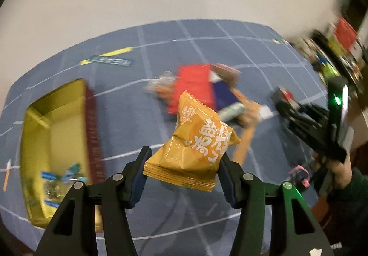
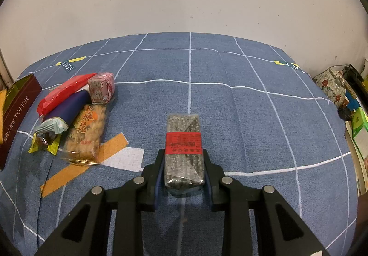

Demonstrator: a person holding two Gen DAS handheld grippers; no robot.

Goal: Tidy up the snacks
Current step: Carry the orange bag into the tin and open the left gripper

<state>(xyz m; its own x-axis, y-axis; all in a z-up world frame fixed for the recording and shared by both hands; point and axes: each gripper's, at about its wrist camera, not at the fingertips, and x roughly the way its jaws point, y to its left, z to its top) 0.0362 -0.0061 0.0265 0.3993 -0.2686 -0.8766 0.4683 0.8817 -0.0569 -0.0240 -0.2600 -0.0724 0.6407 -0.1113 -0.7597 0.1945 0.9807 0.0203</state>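
Observation:
My left gripper [image 1: 184, 159] is shut on an orange snack packet [image 1: 195, 143], held up above the blue cloth. A gold-lined toffee box [image 1: 55, 131] lies open to the left with a few wrapped sweets [image 1: 62, 177] inside. My right gripper [image 2: 184, 159] is shut on a dark sesame bar with a red label [image 2: 184, 152], its far end over the cloth. A pile of snacks lies at the left of the right wrist view: a red packet [image 2: 64, 92], a navy bar [image 2: 66, 108], a pink-wrapped block [image 2: 101, 90] and a fried-twist pack [image 2: 87, 134]. The right gripper [image 1: 312, 122] also shows in the left wrist view.
The blue grid-patterned cloth [image 2: 230, 117] covers the table up to a white wall. The toffee box's maroon side [image 2: 16, 117] stands at the left edge. A floral teapot [image 2: 331, 88] and green boxes [image 2: 358, 127] crowd the right edge. A person's hand [image 1: 340, 170] holds the right gripper.

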